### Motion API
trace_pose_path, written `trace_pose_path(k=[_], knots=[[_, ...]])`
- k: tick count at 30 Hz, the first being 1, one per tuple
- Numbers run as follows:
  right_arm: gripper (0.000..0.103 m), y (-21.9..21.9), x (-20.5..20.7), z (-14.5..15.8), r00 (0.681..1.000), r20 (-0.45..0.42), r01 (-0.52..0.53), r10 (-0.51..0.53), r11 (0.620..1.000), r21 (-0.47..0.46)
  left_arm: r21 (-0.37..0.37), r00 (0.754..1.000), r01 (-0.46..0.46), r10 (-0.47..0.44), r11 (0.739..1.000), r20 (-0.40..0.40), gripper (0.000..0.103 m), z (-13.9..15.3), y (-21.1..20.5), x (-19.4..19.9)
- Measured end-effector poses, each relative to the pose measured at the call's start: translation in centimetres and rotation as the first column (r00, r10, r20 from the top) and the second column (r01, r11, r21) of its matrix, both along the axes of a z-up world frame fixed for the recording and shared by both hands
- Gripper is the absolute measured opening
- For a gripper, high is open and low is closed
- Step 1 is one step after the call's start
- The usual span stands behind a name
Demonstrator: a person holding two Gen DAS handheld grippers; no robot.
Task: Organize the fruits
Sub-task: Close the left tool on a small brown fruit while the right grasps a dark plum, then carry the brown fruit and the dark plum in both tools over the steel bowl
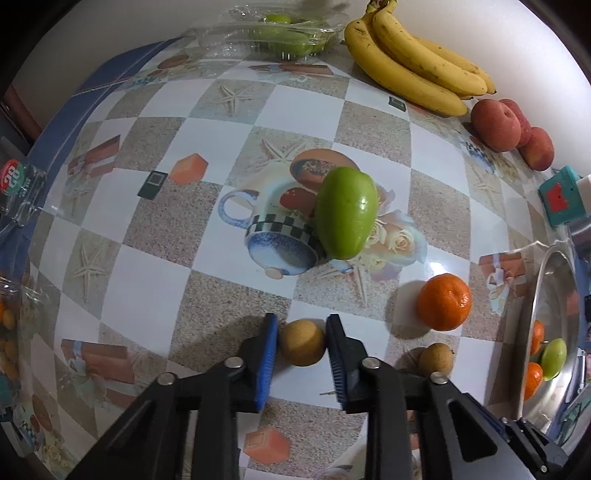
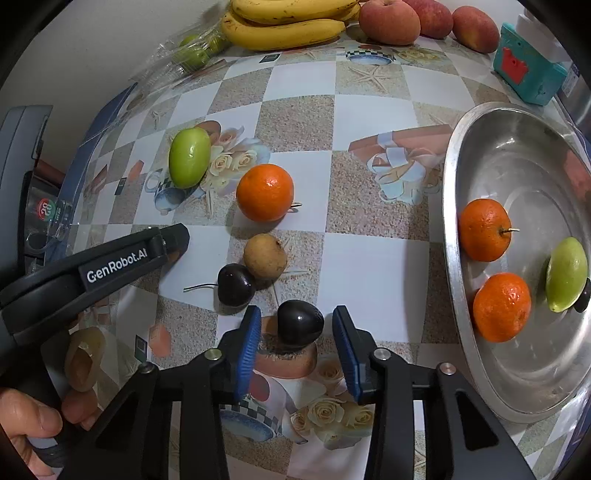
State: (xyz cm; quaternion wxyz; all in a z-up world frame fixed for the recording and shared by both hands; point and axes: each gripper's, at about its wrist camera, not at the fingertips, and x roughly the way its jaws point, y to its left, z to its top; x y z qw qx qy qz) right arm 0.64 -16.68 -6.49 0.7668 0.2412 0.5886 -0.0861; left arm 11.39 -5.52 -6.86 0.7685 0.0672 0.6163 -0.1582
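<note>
- Left gripper (image 1: pixel 303 332): my blue pads are closed on the small tan fruit (image 1: pixel 302 342), one pad against each flank. The fruit sits on the table at 6 o'clock in the left wrist view.
- Loose fruit nearby: a green fruit (image 1: pixel 347 212) at centre, an orange (image 1: pixel 444 302) at 4 o'clock, and a second tan fruit (image 1: pixel 436 359) just beside my right-hand finger.
- Right gripper (image 2: pixel 297 325): the pads stand apart around a dark plum-like fruit (image 2: pixel 300 326), with a gap on each side and no grip. A stemmed dark cherry (image 2: pixel 235 284) lies at 10 o'clock from it, touching the second tan fruit.
- Steel bowl (image 2: pixel 454 177): at 3 o'clock in the right wrist view. It holds two oranges, a green fruit and something dark at the far edge.
- Step in hand, by my judgement: picking up small fruit to go into the bowl, with the task partly done.
- Next move calls for: a straight lift with the left and a carry toward 3 o'clock. The right pads need to close squarely, since the round dark fruit could roll or squirt out.
- Surface: a glossy checked oilcloth (image 2: pixel 369 258) printed with starfish, cups and roses.
- Room: bananas (image 2: pixel 288 26), red fruit (image 2: pixel 389 20) and a teal box (image 2: pixel 524 70) from 12 to 2 o'clock. A clear plastic tray (image 1: pixel 273 33) of green fruit sits against a white wall.
</note>
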Motion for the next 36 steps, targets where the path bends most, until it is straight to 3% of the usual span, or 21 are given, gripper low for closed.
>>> trace_pose_path(k=[7,19,36], knots=[[0.028,-0.2,-0.3,0.2,1.0,0.001,0.001,-0.002,1.0,0.003,-0.009,1.0,0.001,0.0,1.0,0.018,0.028,0.9,-1.0,-0.4],[0.026,-0.5,-0.6,0.5,1.0,0.018,0.004,-0.005,1.0,0.014,-0.031,0.999,-0.001,0.003,1.0,0.044,0.028,2.7,-0.1,0.0],[0.026,-2.1,-1.8,6.1,0.976,0.206,0.067,-0.066,0.998,0.002,-0.089,0.989,-0.016,0.029,0.996,0.147,0.028,7.4,1.3,-0.6]])
